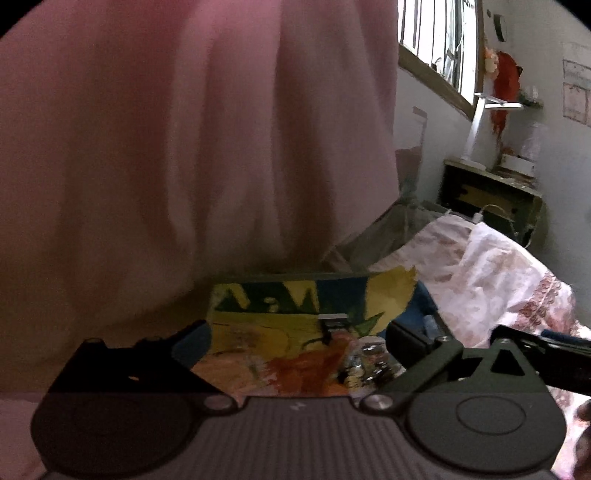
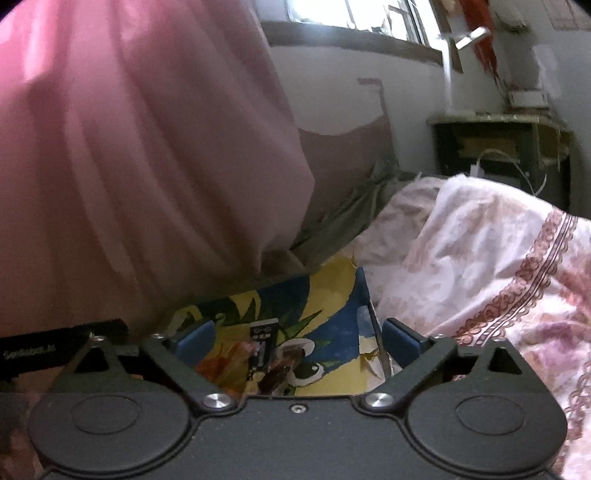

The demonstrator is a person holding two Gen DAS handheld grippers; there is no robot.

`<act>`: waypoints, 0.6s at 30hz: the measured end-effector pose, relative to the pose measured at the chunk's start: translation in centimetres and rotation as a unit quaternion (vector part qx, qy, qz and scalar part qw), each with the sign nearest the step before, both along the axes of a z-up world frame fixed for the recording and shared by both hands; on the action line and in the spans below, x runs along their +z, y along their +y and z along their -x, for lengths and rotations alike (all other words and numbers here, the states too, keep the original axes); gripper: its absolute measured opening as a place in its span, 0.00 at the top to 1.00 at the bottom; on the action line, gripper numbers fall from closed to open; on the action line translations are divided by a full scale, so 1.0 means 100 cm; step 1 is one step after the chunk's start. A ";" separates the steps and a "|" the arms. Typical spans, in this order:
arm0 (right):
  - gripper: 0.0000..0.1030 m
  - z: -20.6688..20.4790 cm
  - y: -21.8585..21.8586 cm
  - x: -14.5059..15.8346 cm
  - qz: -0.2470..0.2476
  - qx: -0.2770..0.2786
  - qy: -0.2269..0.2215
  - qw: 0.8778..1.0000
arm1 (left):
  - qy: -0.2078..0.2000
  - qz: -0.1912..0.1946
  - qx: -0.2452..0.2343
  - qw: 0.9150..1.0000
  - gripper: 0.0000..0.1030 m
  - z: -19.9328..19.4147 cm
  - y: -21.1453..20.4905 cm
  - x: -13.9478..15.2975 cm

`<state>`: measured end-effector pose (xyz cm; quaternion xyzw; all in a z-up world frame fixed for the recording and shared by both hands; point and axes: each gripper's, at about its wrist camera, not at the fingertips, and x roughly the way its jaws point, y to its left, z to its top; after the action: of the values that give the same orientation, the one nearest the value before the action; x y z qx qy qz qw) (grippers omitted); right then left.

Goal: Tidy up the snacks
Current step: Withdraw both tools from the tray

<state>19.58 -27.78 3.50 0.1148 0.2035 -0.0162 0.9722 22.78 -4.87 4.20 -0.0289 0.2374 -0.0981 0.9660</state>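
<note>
A storage box [image 1: 280, 295] printed in yellow, blue and orange lies low in both views, its blue wall [image 2: 364, 295] standing at the right. Small snack packets [image 1: 365, 360] lie inside it, among them a black packet [image 2: 264, 341] and a brown one [image 2: 279, 371]. My left gripper [image 1: 299, 341] hangs over the box, open wide, with nothing pressed between its fingers [image 1: 406, 341]. My right gripper [image 2: 297, 338] is open wide as well, and its blue pads [image 2: 195, 338] stand apart from the packets below. Each gripper's body shows at the edge of the other's view.
A large pink cloth [image 1: 184, 147] hangs close on the left and fills much of both views. A rumpled floral sheet [image 2: 480, 258] lies to the right of the box. Beyond it stand a dark side table [image 1: 491, 199] with a white lamp [image 1: 476, 125], and a window [image 2: 351, 14].
</note>
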 end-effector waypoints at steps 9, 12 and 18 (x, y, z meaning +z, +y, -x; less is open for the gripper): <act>0.01 0.060 0.014 0.014 0.059 0.026 -0.016 0.998 | -0.001 -0.017 0.024 1.000 0.00 0.063 0.022 0.002; 0.01 0.077 0.019 0.017 0.067 0.032 -0.022 0.997 | 0.005 -0.022 0.027 0.999 0.00 0.084 0.026 -0.002; 0.01 0.114 0.023 0.010 0.080 0.042 -0.003 0.996 | 0.034 -0.016 0.034 0.999 0.00 0.118 0.032 -0.011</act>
<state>8.14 -25.52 4.51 0.0276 0.2031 0.0089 0.9787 11.03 -1.68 3.11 -0.0253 0.2701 -0.0604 0.9606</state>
